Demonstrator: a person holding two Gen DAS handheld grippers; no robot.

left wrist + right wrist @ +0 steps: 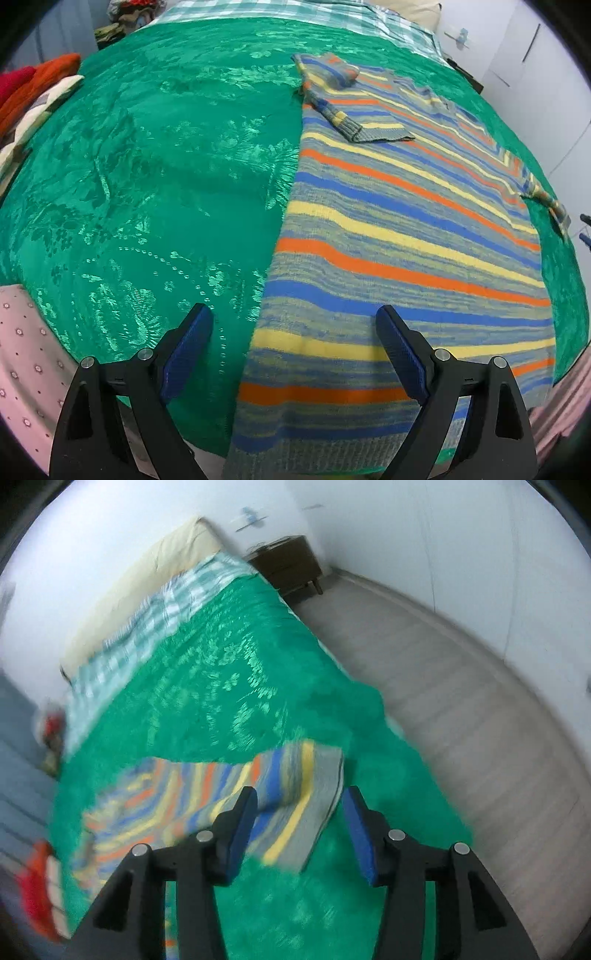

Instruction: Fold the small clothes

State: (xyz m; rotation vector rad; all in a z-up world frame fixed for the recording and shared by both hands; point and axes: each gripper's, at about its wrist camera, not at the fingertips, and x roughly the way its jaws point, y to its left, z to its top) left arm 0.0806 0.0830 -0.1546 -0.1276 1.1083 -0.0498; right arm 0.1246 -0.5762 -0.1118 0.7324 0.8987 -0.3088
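Note:
A striped knit sweater (399, 229), grey-blue with orange, yellow and blue bands, lies flat on a green bedspread (155, 177). Its left sleeve (332, 107) is folded across the chest; the right sleeve (546, 199) lies out to the side. My left gripper (295, 317) is open above the sweater's hem at its left edge, holding nothing. In the blurred right wrist view, my right gripper (299, 801) is open just above the right sleeve's cuff (306, 805), holding nothing.
A pile of red, orange and cream knitwear (33, 96) lies at the bed's left edge. A checked sheet (280, 14) and pillow (147, 576) are at the head. A dark nightstand (288, 561) and bare floor (461, 716) are right of the bed.

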